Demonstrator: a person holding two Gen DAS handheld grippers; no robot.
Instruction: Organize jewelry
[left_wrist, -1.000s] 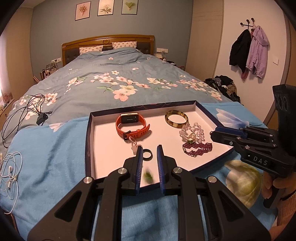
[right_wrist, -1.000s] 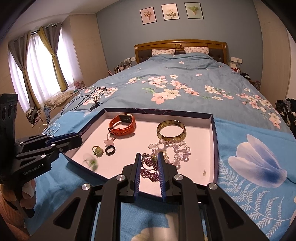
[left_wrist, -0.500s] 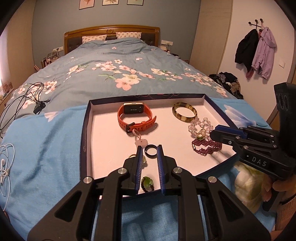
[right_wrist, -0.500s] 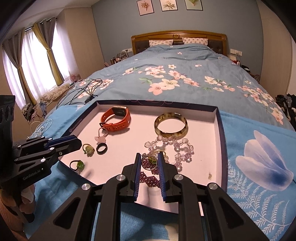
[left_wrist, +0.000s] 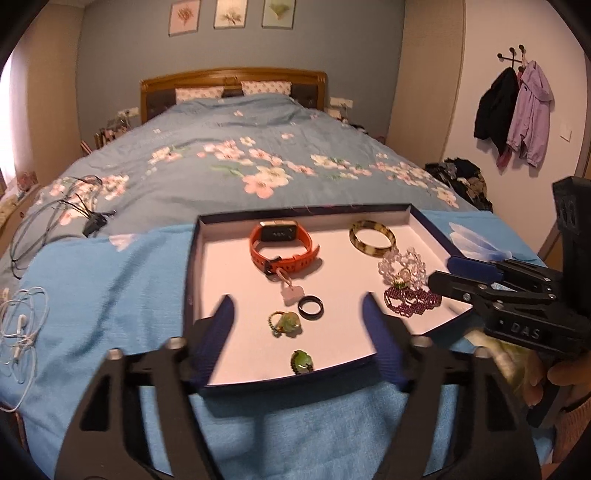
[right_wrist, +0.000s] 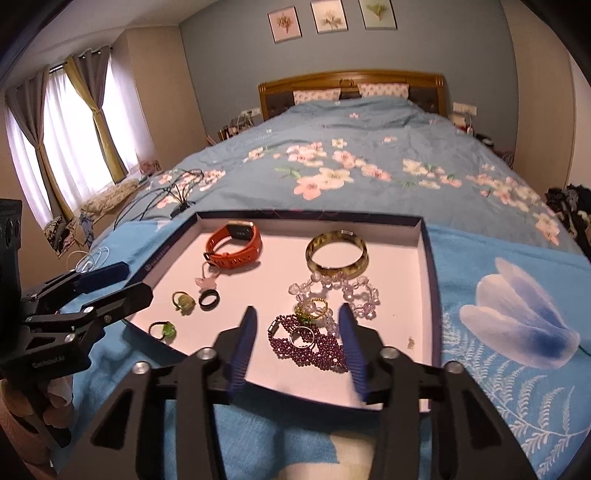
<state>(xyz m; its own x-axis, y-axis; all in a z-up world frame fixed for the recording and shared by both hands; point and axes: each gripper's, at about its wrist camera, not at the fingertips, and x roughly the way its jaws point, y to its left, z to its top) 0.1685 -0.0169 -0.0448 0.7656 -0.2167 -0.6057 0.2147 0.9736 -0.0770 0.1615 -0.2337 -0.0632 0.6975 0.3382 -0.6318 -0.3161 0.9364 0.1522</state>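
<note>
Both your tools have just spread, pinching nothing. Your left tool brackets the green ring; your right tool brackets the purple beads. Next, lower and pinch.

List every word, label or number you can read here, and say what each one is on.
"DAS": raised letters on the body of the right gripper.
A label on the body of the left gripper: too blurred to read.
Print on the tray wall: too small to read.
Display on the orange watch: unreadable.

Right tool opening (nothing gripped), purple bead bracelet beneath
</note>
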